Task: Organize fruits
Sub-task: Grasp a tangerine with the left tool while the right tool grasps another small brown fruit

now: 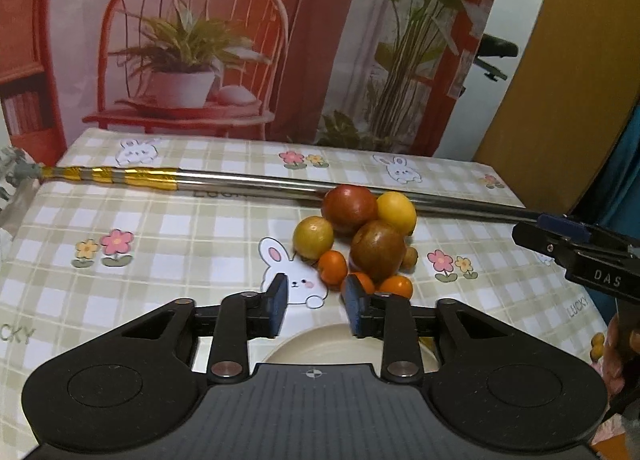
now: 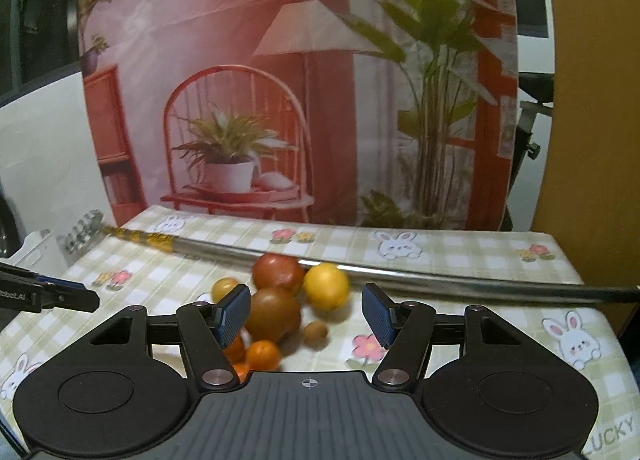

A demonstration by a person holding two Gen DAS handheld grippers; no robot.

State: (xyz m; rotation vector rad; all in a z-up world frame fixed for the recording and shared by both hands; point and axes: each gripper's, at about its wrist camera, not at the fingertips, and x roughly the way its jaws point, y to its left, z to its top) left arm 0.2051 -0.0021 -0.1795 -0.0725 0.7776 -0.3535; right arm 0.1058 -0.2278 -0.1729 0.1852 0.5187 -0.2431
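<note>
Fruits (image 1: 360,244) lie in a tight heap on the checked cloth (image 1: 180,236), just in front of a long metal rod (image 1: 248,183) that crosses the table from side to side. At the back of the heap a red fruit (image 1: 349,208) touches the rod, with a yellow one (image 1: 397,212) pressed against its right side. In front of those sits a big brown fruit (image 1: 378,250), with a dull yellow fruit (image 1: 313,238) to its left and a small tan one (image 1: 410,258) at its right. Three small orange fruits (image 1: 332,268) crowd the near edge of the heap. In the right wrist view the same heap shows, somewhat blurred, with the brown fruit (image 2: 273,314) in the middle. The left gripper (image 1: 316,306) hangs over the near side of the heap, its jaws a narrow way apart with nothing between them; its right pad overlaps an orange fruit in the picture, and whether they touch cannot be told. A pale plate (image 1: 332,344) shows below those jaws, nearer than the heap. The right gripper (image 2: 306,316) is held above the heap's right side, jaws fairly wide and empty. It also shows at the right edge of the left wrist view, near the rod's end. Behind the rod hangs a printed backdrop (image 1: 240,39) of a red chair and plants.
</note>
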